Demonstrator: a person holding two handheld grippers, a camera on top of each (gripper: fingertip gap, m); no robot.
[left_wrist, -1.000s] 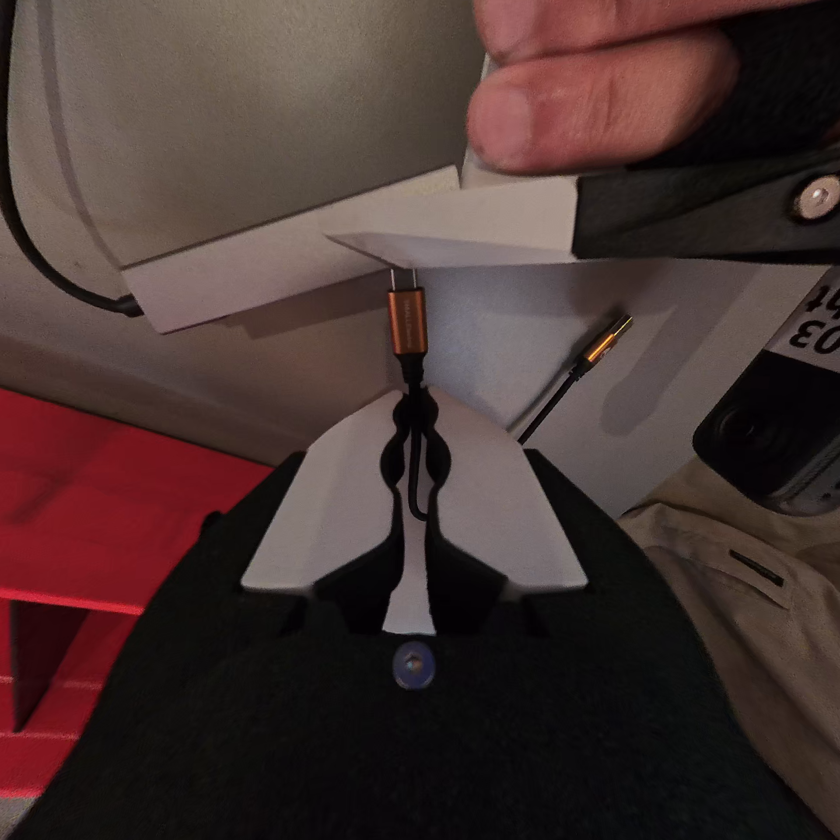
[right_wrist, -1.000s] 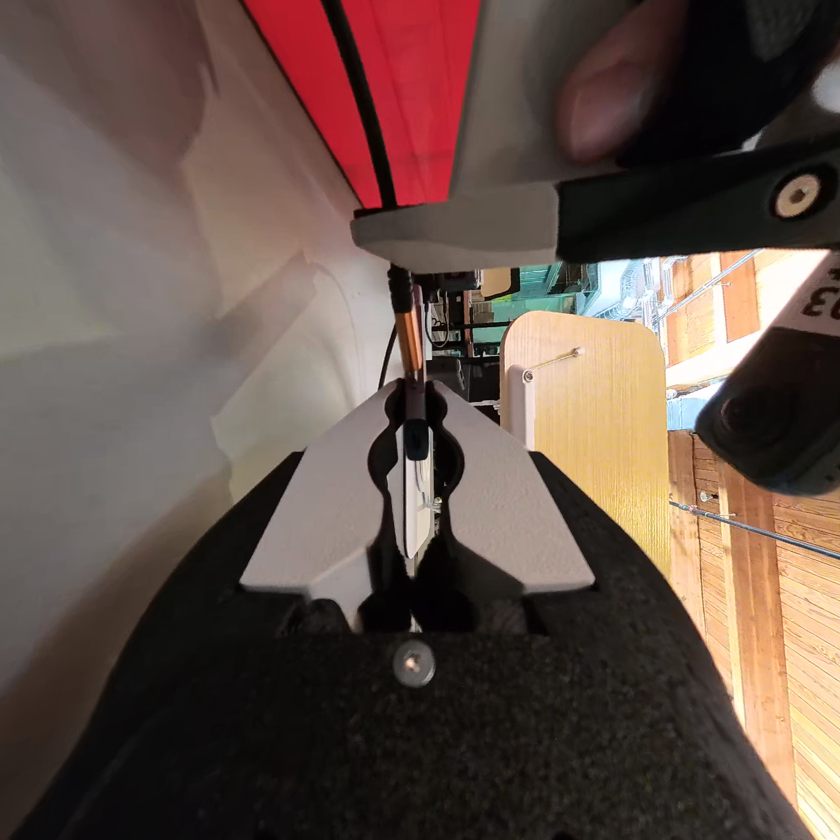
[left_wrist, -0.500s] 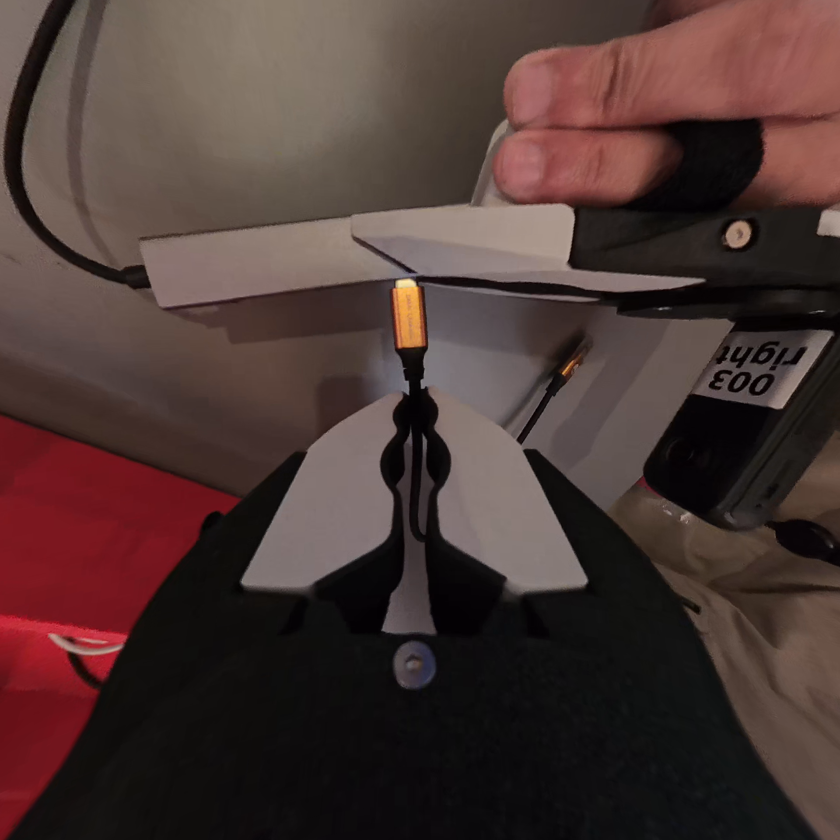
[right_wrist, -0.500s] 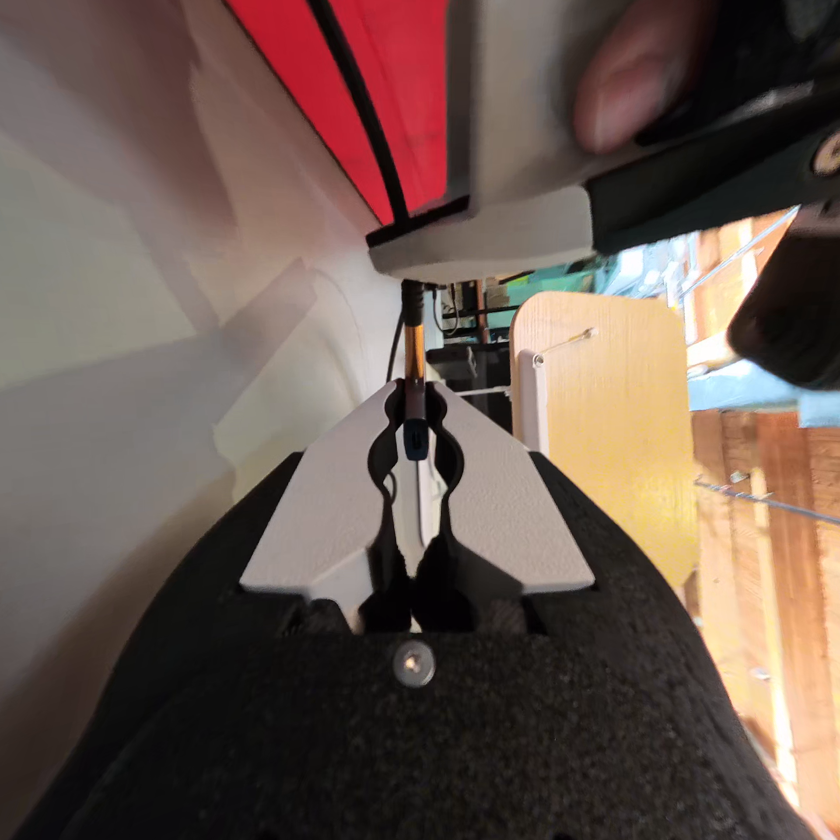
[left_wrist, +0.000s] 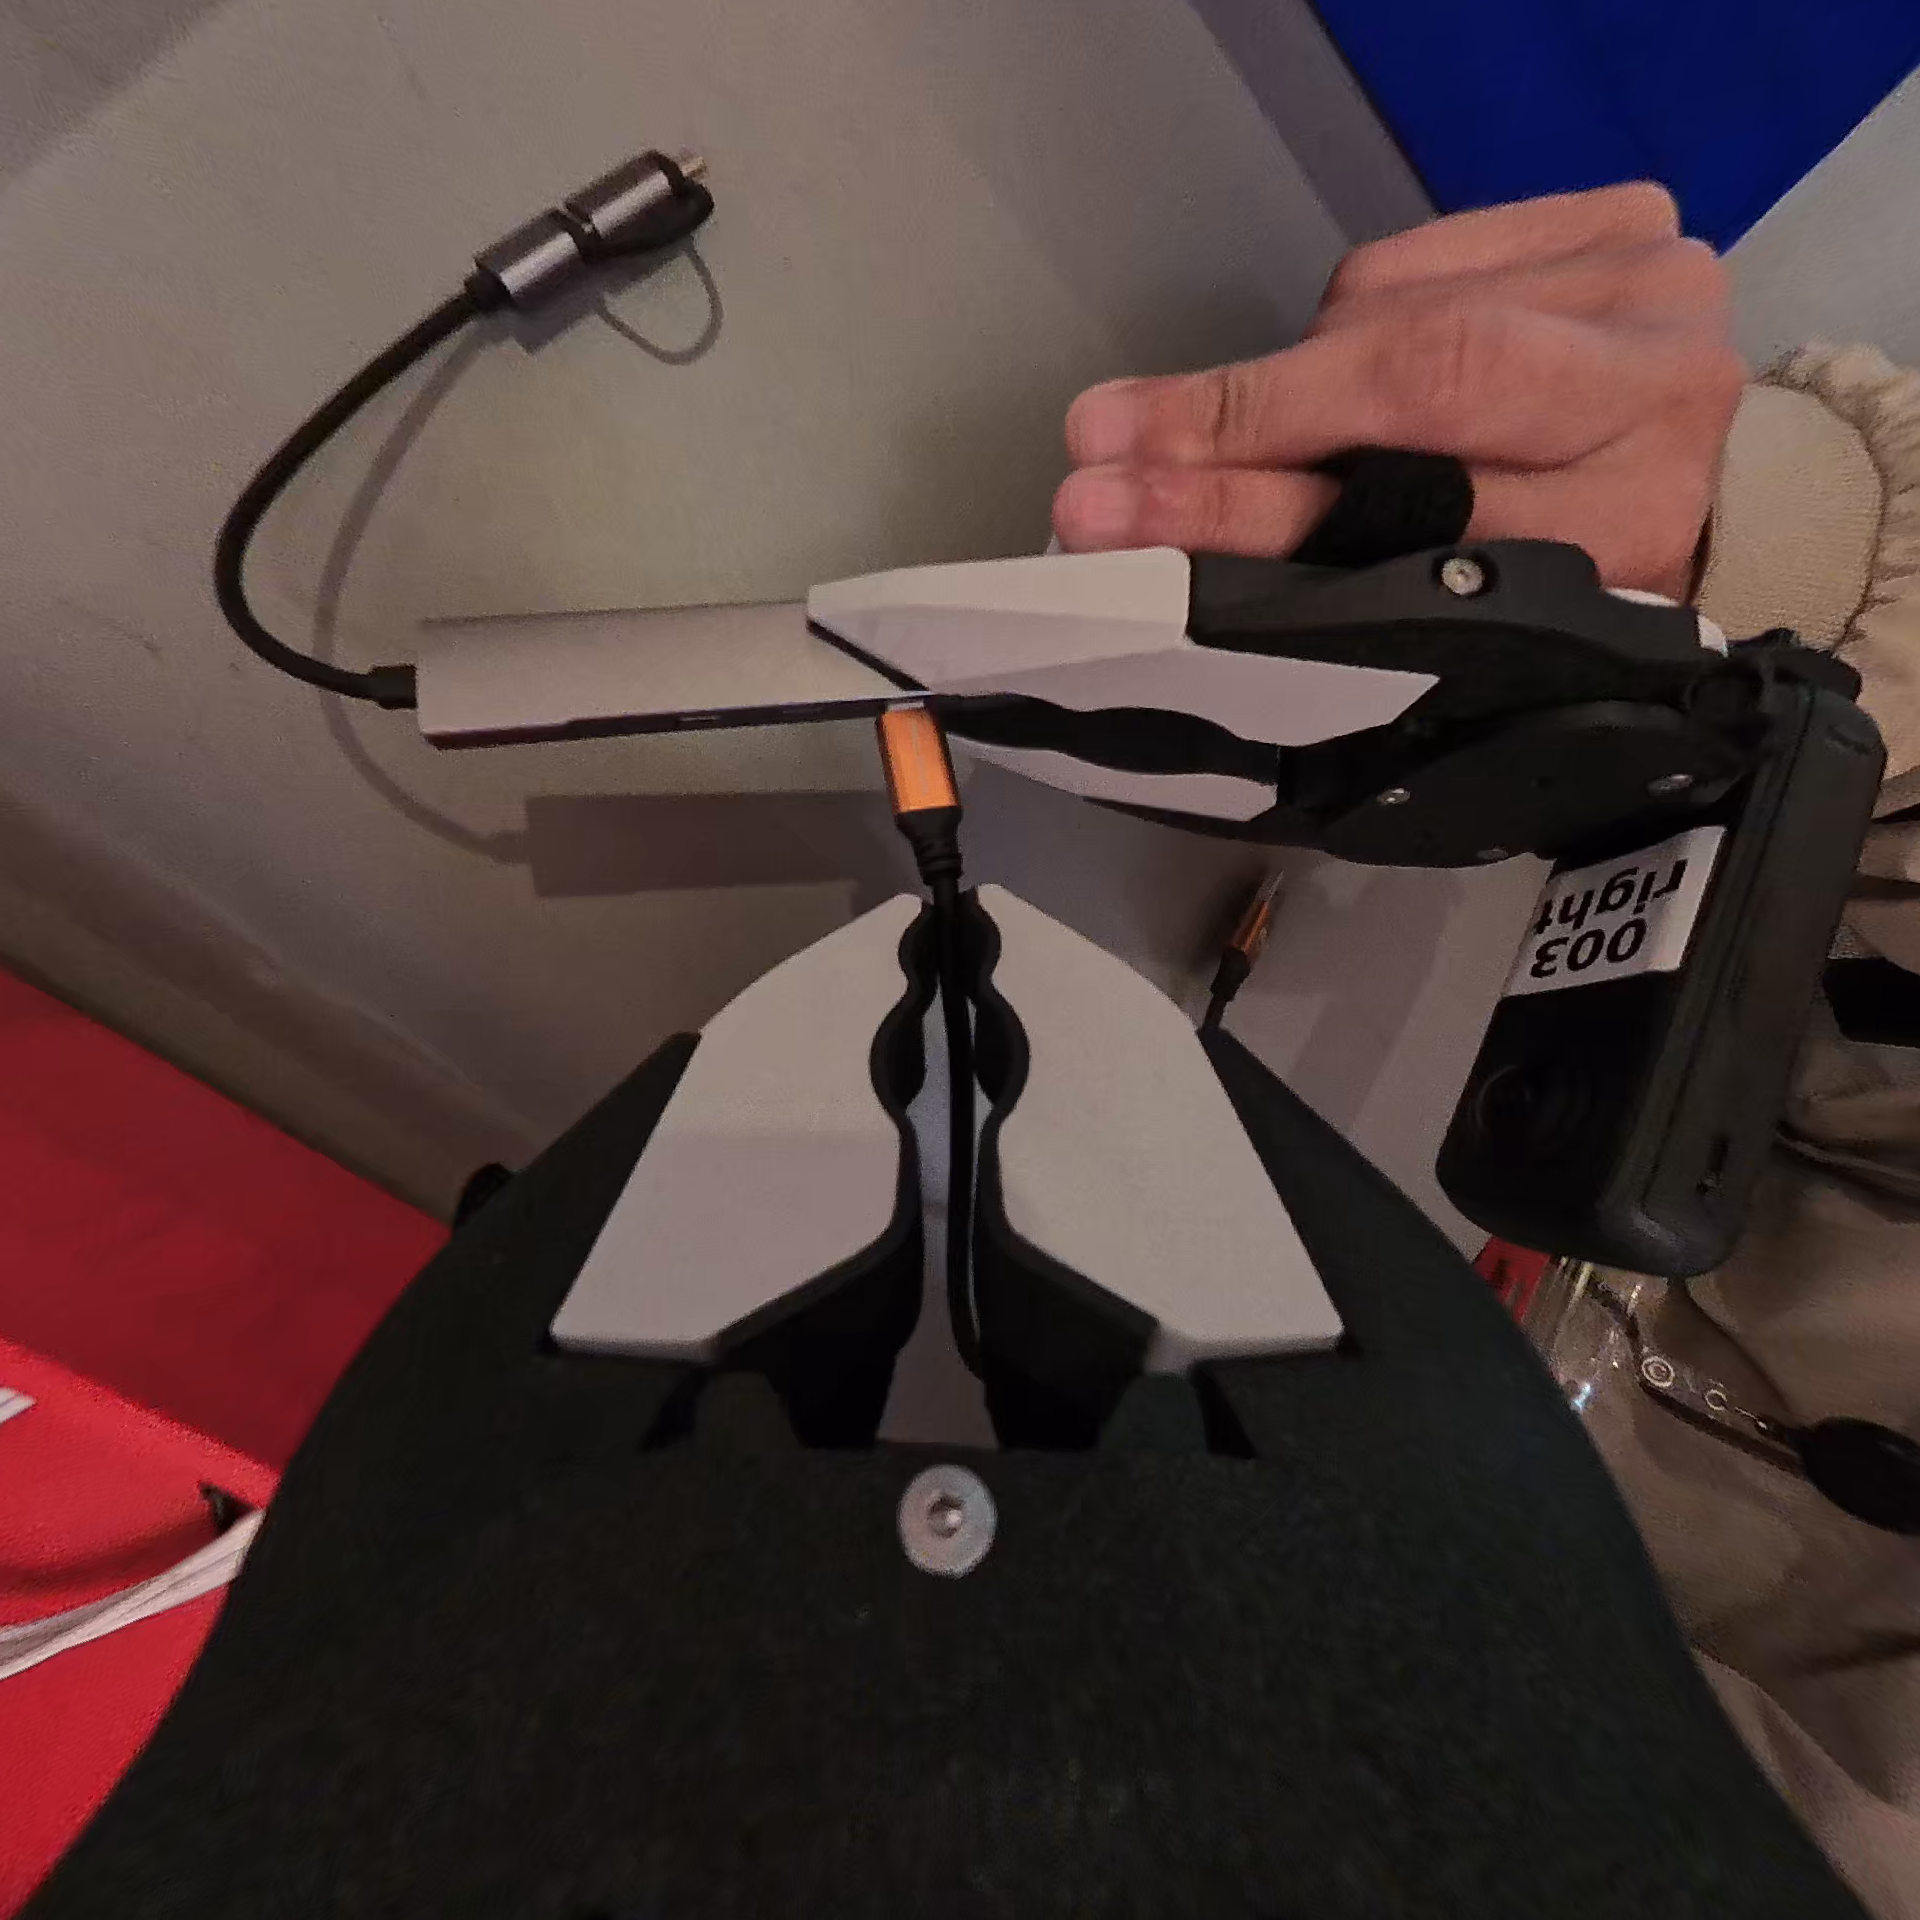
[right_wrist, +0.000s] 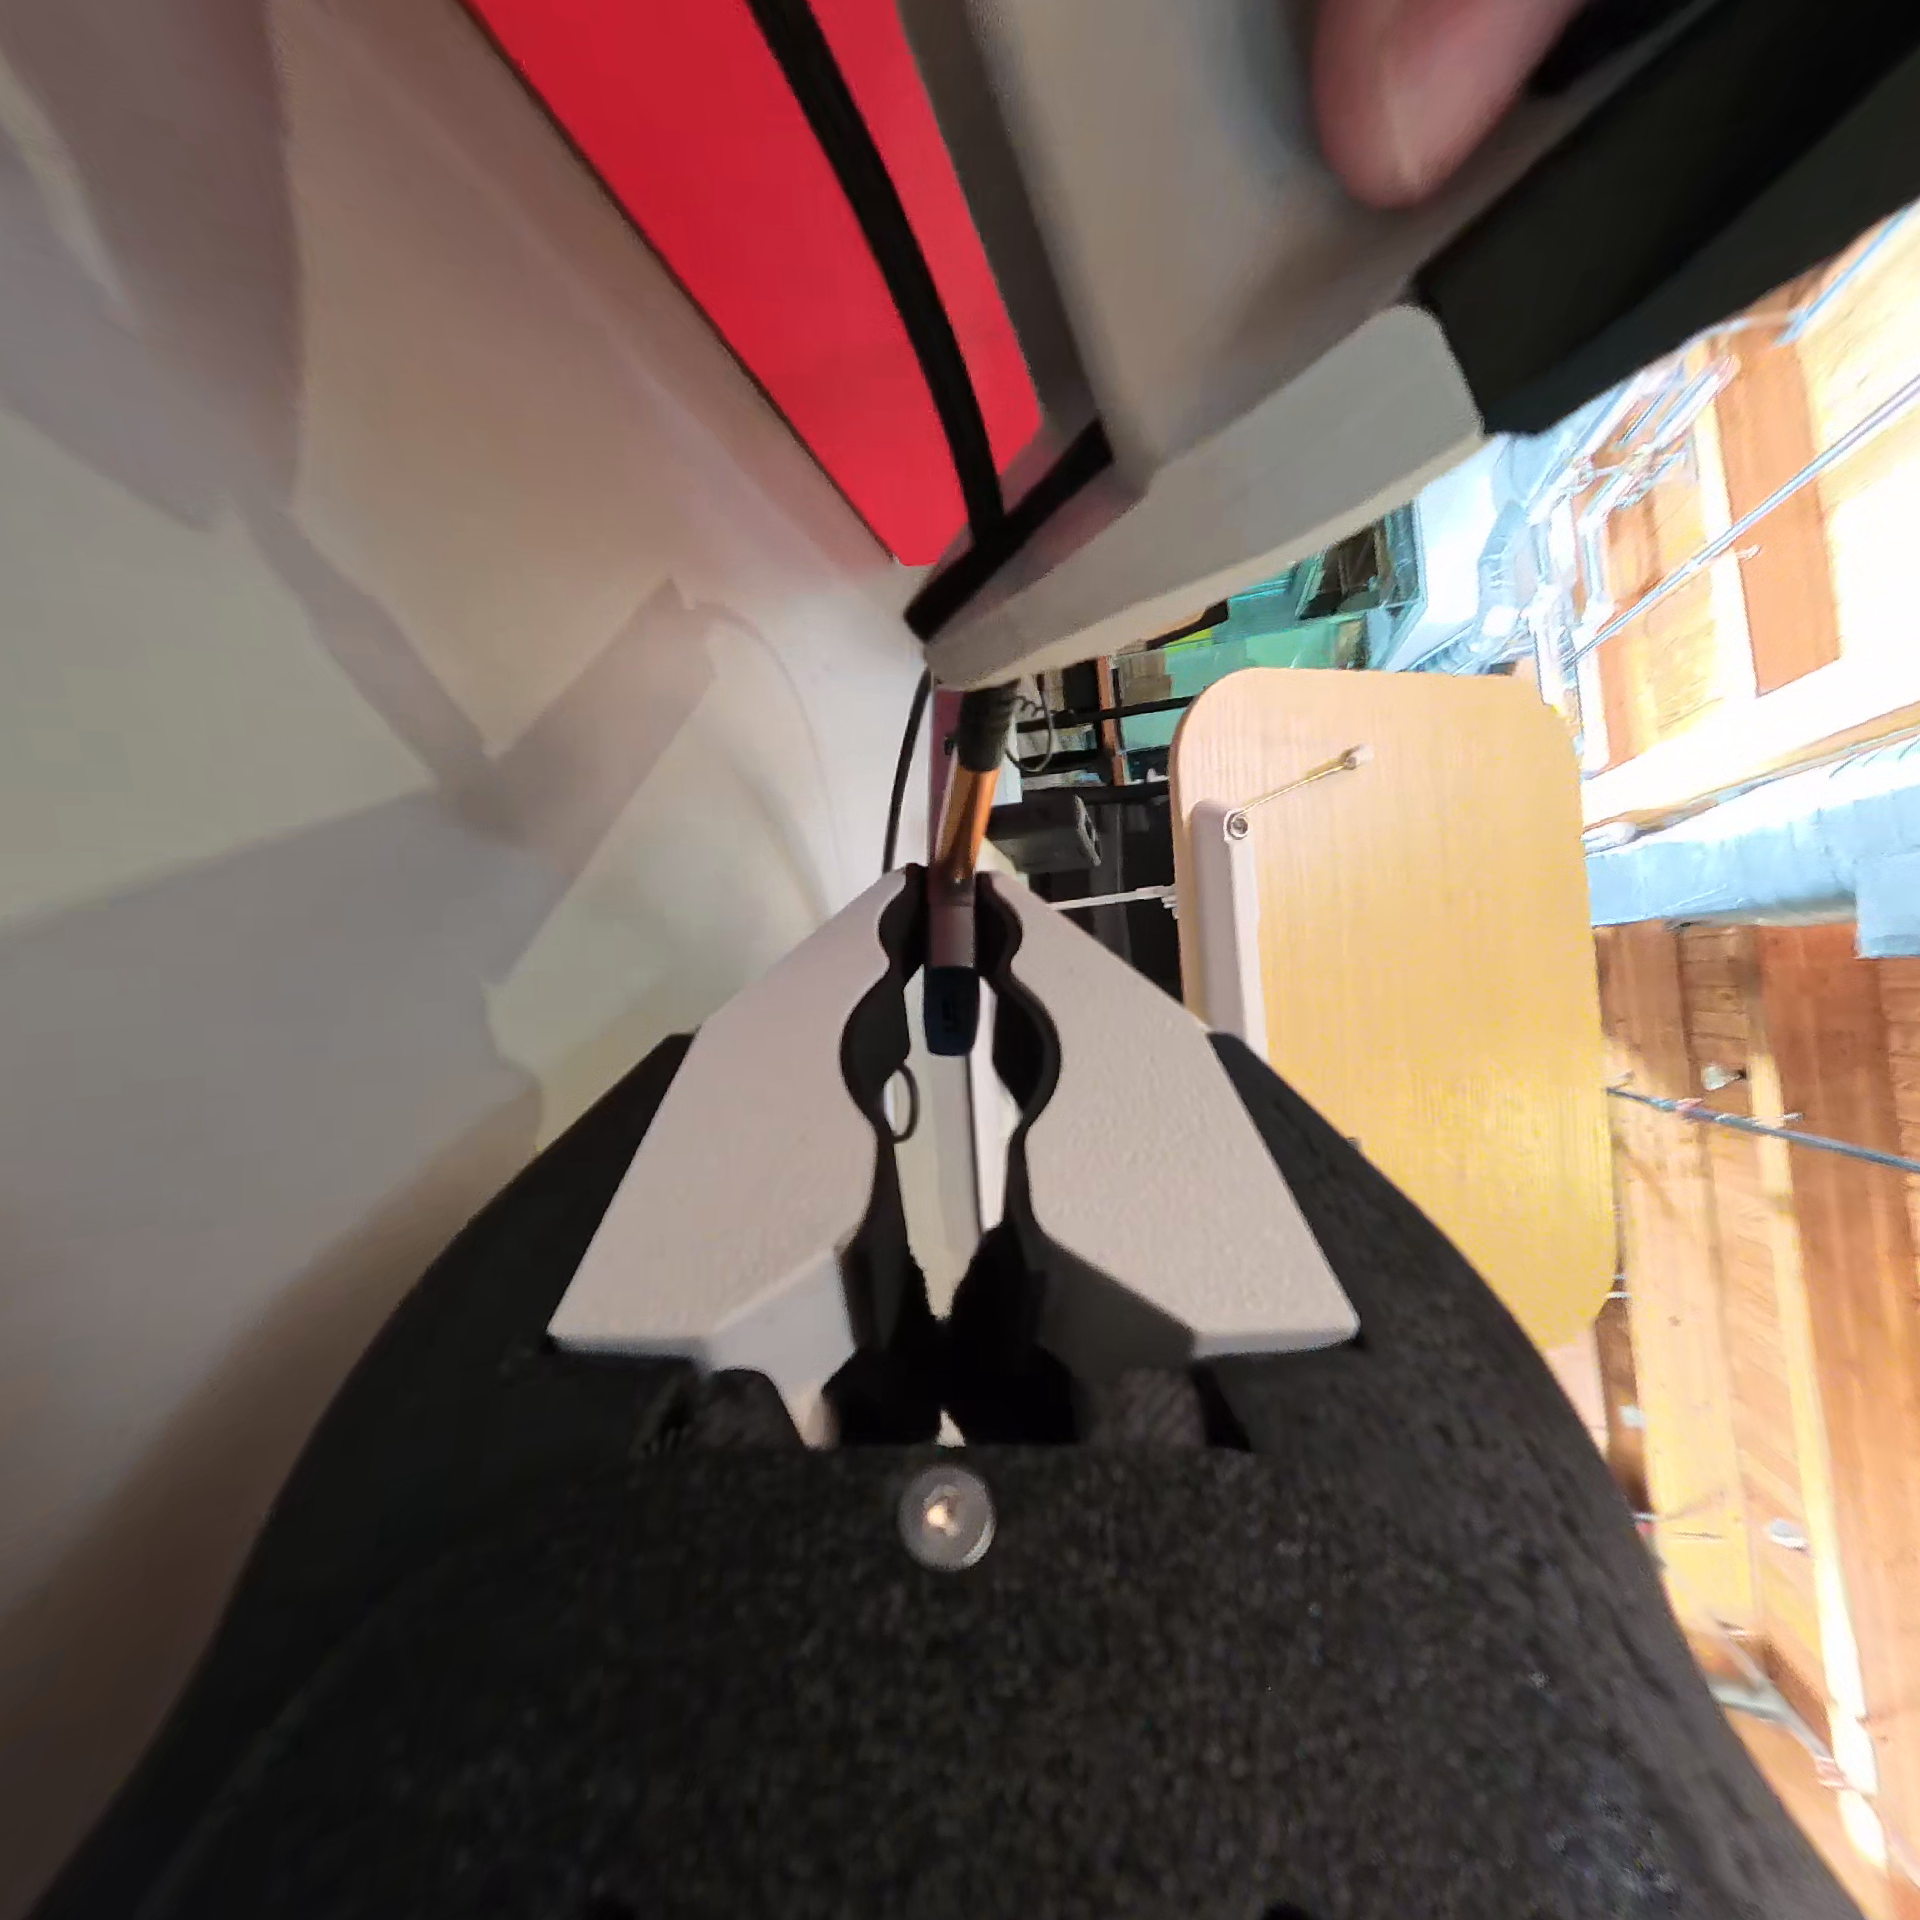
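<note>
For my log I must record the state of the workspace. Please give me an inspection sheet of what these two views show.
Surface: pale grey tabletop, with a red area beside it.
Job's things: flat grey hub held off the surface; orange plug with its tip at the hub's edge, seating cannot be told.
Clutter: second orange plug below the right gripper.
Grippers: left gripper shut on the black cable just behind the plug; right gripper shut on the hub, a hand on it.
Cables: the hub's short black lead curves to a grey adapter.
Surroundings: wooden board; beige sleeve.
</note>
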